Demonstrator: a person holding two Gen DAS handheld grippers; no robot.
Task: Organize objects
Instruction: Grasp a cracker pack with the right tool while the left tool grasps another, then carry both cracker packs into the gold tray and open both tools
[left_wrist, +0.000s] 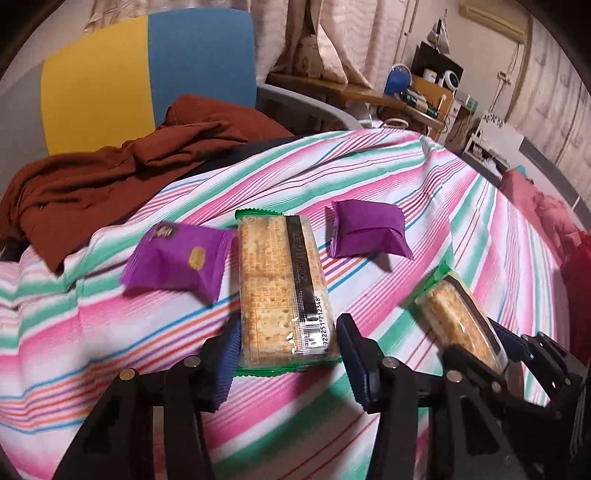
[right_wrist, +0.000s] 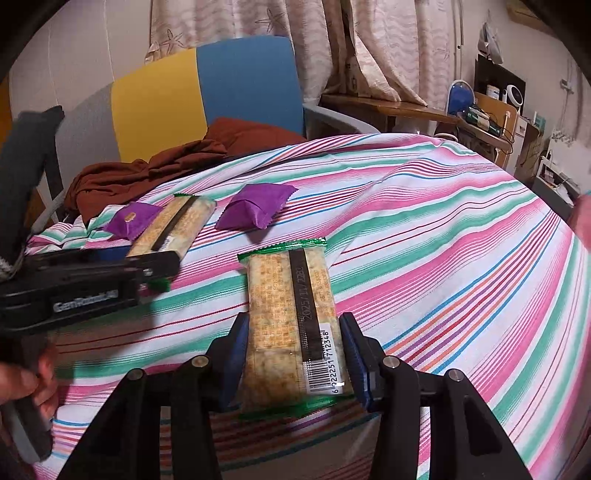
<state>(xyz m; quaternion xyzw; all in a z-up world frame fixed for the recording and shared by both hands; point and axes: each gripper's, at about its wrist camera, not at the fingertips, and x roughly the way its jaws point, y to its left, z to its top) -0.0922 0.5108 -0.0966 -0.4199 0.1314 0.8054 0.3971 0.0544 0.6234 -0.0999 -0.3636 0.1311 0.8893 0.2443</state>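
Observation:
Two cracker packs and two purple snack packets lie on a striped sheet (left_wrist: 461, 206). In the left wrist view my left gripper (left_wrist: 288, 350) is open, its blue pads either side of the near end of one cracker pack (left_wrist: 280, 288), with gaps on both sides. A purple packet (left_wrist: 177, 262) lies to its left, another purple packet (left_wrist: 369, 229) to its right. My right gripper (right_wrist: 293, 354) is shut on the second cracker pack (right_wrist: 291, 317), also seen in the left wrist view (left_wrist: 458, 325). The left gripper shows in the right wrist view (right_wrist: 92, 280).
A rust-brown cloth (left_wrist: 122, 173) lies bunched at the sheet's far left, before a yellow and blue chair back (left_wrist: 147, 74). Red fabric (left_wrist: 546, 218) sits at the right edge. A cluttered wooden desk (left_wrist: 417, 99) stands behind.

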